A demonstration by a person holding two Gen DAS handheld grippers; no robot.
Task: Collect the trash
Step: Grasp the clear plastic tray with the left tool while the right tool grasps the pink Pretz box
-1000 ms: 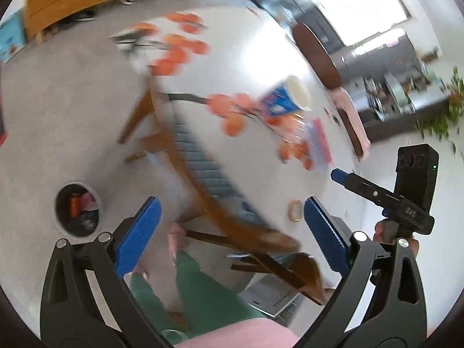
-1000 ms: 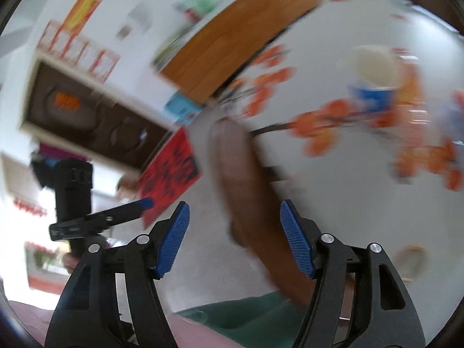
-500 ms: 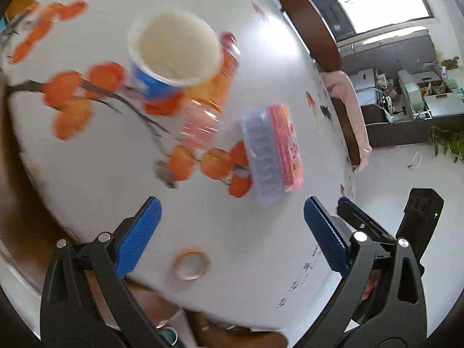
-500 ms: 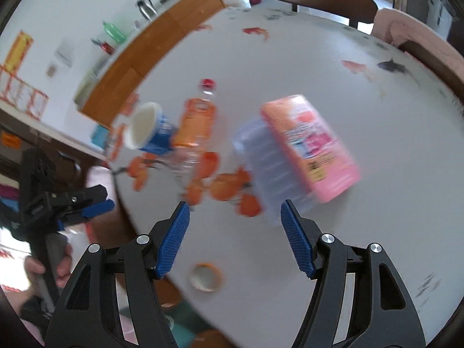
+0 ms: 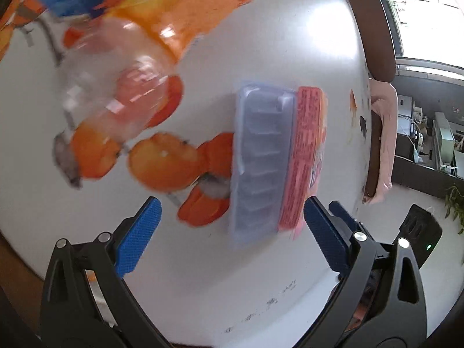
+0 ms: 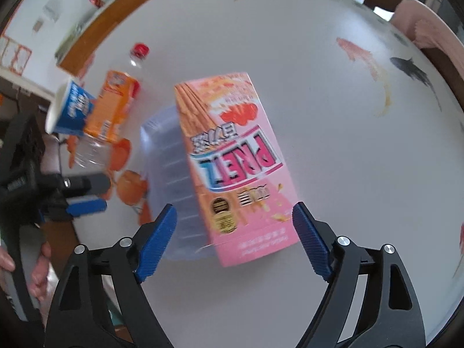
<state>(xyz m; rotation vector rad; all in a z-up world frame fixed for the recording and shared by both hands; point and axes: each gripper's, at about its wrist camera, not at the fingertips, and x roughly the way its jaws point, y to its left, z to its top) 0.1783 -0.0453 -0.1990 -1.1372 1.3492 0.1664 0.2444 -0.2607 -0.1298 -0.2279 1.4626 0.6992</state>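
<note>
White tabletop [image 6: 333, 116]: pink snack box [image 6: 232, 159] on clear tray [image 6: 162, 156], bottle [image 6: 113, 107] and cup [image 6: 69, 110] beyond. Right gripper [image 6: 232, 237] jaws opening over box, untouched; left gripper [image 5: 229, 232] jaws wide, empty.

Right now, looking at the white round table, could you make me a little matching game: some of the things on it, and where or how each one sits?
Things:
1. pink cardboard snack box
2. clear plastic tray
3. blue-and-white paper cup
4. plastic bottle with orange label and red cap

States:
A. lying on its side, open mouth towards the table edge
B. poking out beside the box
C. lying between cup and tray
D. lying flat, printed face up

Pairs: 1-D, 2-B, 3-A, 4-C
</note>
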